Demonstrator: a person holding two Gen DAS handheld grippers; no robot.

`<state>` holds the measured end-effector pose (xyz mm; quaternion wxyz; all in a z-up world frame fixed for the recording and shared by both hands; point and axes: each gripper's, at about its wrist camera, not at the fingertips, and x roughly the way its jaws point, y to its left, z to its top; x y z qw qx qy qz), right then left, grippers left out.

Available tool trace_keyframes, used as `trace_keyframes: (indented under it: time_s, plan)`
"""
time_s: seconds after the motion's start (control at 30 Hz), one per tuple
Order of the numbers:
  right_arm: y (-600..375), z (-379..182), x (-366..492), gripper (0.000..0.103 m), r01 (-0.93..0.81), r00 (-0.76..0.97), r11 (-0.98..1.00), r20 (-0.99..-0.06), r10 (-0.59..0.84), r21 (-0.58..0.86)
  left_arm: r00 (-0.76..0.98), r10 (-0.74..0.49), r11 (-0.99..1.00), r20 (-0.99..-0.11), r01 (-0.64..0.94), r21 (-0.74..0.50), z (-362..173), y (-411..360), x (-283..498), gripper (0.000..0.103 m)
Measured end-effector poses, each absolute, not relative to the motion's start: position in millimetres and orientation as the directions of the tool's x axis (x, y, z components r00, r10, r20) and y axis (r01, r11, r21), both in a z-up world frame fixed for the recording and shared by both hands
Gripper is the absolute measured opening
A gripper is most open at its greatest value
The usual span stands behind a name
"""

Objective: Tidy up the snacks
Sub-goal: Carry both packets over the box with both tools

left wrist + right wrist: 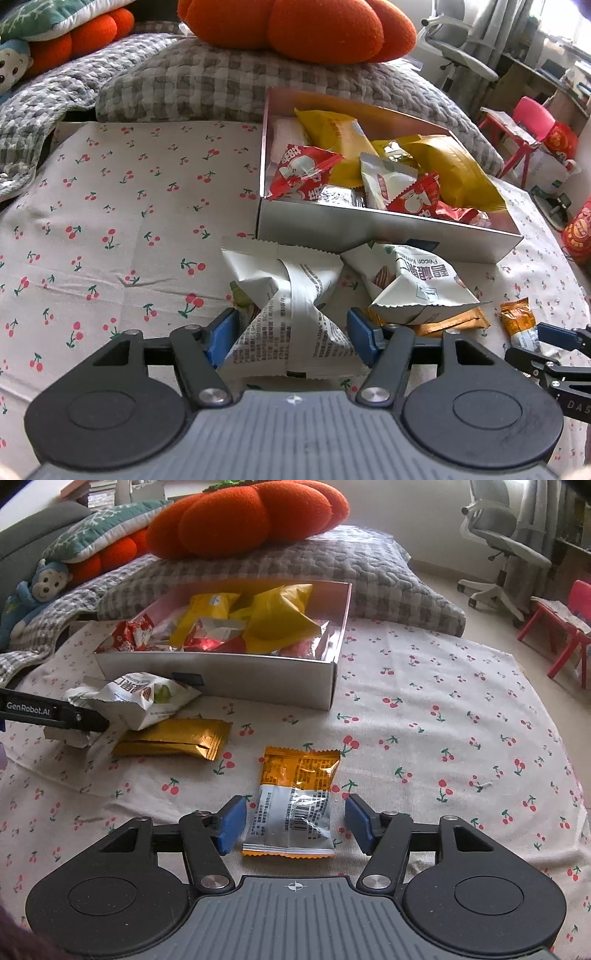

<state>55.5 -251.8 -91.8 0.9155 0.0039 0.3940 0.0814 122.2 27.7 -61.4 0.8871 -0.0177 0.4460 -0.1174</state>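
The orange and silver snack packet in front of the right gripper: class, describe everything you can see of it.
The orange and silver snack packet is a flat, glossy foil pouch with crimped zigzag ends, orange on its far half and silver with printed text and a barcode on the near half. It lies flat on the cherry-print cloth, sealed, between the open jaws of the right gripper, whose blue pads stand clear of its sides.

Right gripper (293, 821) fingers (231, 823) spread, straddling orange-silver snack packet (295, 805) on cherry-print cloth (443, 738).

Each claw (293, 338) (295, 821): blue pads, black linkages, silver screws, ribbed grey body
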Motion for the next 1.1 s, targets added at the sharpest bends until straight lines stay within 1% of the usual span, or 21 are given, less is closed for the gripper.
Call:
trace_keyframes:
  time_s: [0.07,0.1,0.13,0.17,0.2,0.27,0.3,0.5,0.77,0.93,1.1]
  plan:
    - [-251,-92,56,0.059,-0.143,0.68,0.987,-0.718,0.149,0.069,0.578,-0.217,0.972,-0.787,0.204,-0.118,-62,26,120,0.06]
    - [-251,-92,56,0.058,-0.141,0.68,0.987,-0.718,0.149,0.071,0.579,-0.215,0.971,-0.787,0.211,-0.11,-62,25,118,0.058]
    - [-252,-92,56,0.054,-0.139,0.679,0.988,-0.719,0.149,0.073,0.578,-0.212,0.971,-0.788,0.213,-0.105,-61,25,117,0.057]
    - [-252,-91,57,0.048,-0.141,0.679,0.987,-0.718,0.15,0.073,0.577,-0.21,0.972,-0.789,0.21,-0.105,-60,26,116,0.053]
    - [-251,-90,57,0.04,-0.149,0.677,0.986,-0.72,0.155,0.073,0.576,-0.209,0.973,-0.791,0.205,-0.107,-59,27,115,0.049]
    - [-253,-87,59,0.039,-0.161,0.655,0.983,-0.735,0.173,0.087,0.571,-0.217,0.973,-0.791,0.194,-0.127,-55,30,113,0.043]
    - [-255,-85,60,0.038,-0.163,0.647,0.981,-0.739,0.188,0.107,0.571,-0.226,0.972,-0.789,0.19,-0.142,-53,32,112,0.042]
    - [-268,-76,59,0.038,-0.113,0.625,0.968,-0.742,0.244,0.224,0.572,-0.257,0.966,-0.779,0.182,-0.185,-45,41,106,0.041]
    - [-277,-54,59,0.038,-0.073,0.627,0.93,-0.709,0.324,0.361,0.585,-0.286,0.956,-0.759,0.124,-0.264,-21,59,102,0.041]
    - [-279,-46,60,0.038,-0.066,0.636,0.921,-0.695,0.336,0.385,0.607,-0.295,0.95,-0.738,0.103,-0.295,-9,63,108,0.041]
    - [-285,-39,64,0.038,-0.04,0.648,0.917,-0.688,0.325,0.396,0.628,-0.325,0.938,-0.707,0.122,-0.324,3,55,118,0.041]
